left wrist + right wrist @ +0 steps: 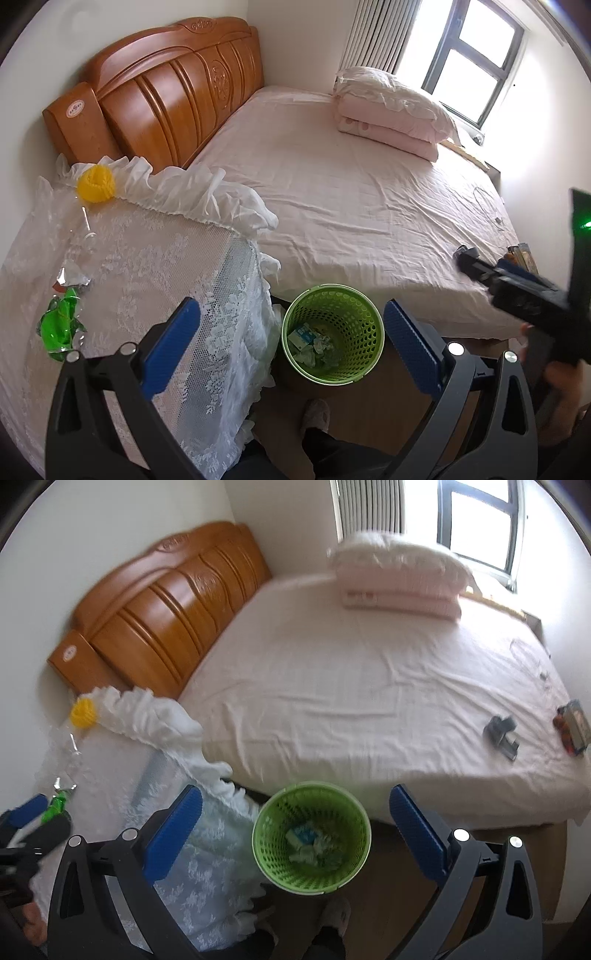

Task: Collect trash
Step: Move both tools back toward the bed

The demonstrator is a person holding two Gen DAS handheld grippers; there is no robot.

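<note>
A green perforated bin (364, 325) stands on the floor between the bed and a lace-covered nightstand (155, 266); a blue-and-white carton and crumpled paper lie inside. A crumpled green wrapper (61, 326), a silver foil scrap (72, 278) and clear plastic (86, 236) lie on the lace. My left gripper (291, 343) is open and empty above the bin's near rim, right of the green wrapper. My right gripper (295, 830) is open and empty over the bin (343, 864). In the right wrist view, which is blurred, the green wrapper (55, 806) shows at the far left.
A yellow ball-like thing (96, 183) sits at the nightstand's back. The bed (351, 686) carries folded bedding (399, 576), a grey item (502, 734) and a box (572, 727). A person's slippered foot (316, 413) stands near the bin. A wooden headboard (166, 92) rises behind the nightstand.
</note>
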